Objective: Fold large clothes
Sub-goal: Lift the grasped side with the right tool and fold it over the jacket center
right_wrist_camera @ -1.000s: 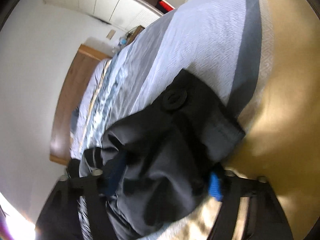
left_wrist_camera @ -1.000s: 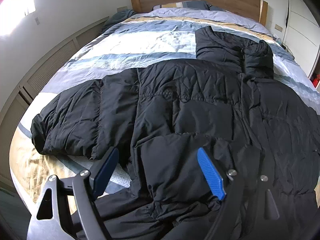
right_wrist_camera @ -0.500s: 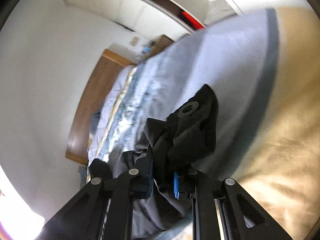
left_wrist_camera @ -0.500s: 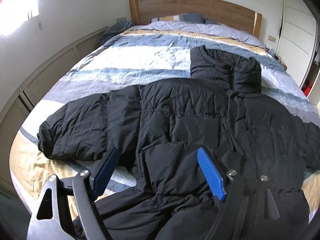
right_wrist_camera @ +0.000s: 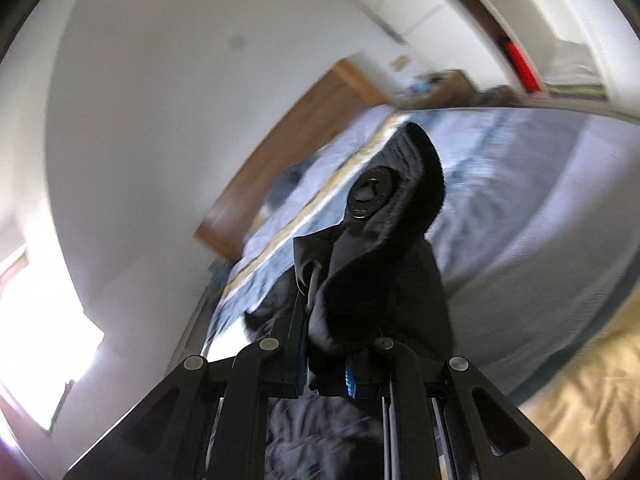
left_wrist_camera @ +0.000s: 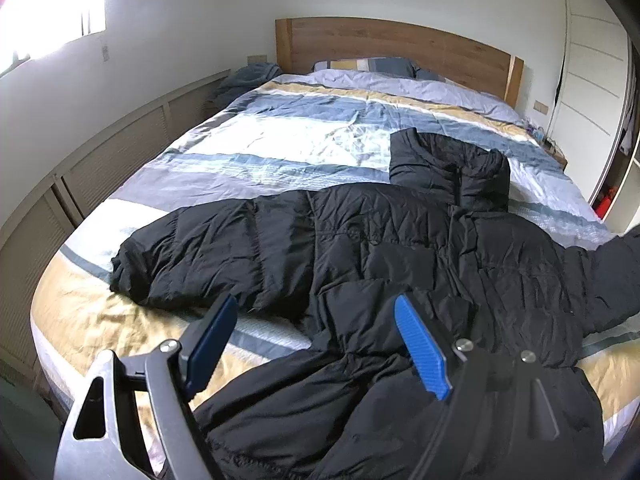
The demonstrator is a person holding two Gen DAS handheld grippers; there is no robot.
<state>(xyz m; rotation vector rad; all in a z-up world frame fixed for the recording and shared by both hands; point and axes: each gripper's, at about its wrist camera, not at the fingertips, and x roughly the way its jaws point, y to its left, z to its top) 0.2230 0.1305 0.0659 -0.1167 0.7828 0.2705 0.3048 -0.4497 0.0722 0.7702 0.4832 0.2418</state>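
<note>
Right claw (right_wrist_camera: 326, 364) clamped tight on a black cuff (right_wrist_camera: 384, 240) of the puffer jacket (left_wrist_camera: 400, 248), fabric bunched between the blue pads and a round snap button (right_wrist_camera: 366, 196) standing just above the grip. Raised off the bed (left_wrist_camera: 280, 136), sleeve hanging from it, background blurred. Left claw (left_wrist_camera: 316, 344) wide open, nothing between its blue pads, hovering over the jacket's lower hem near the foot edge of the bed. Jacket spread flat across the striped duvet (left_wrist_camera: 304, 120), reaching nearly from the left edge to the right edge, closer to the foot than to the wooden headboard (left_wrist_camera: 396, 46). Left sleeve (left_wrist_camera: 188, 252) lying straight out toward the left edge, collar (left_wrist_camera: 448, 168) pointing at the headboard, other sleeve lifted at the right edge. Pillow (left_wrist_camera: 368, 65) tucked against the headboard, well apart from the jacket.
</note>
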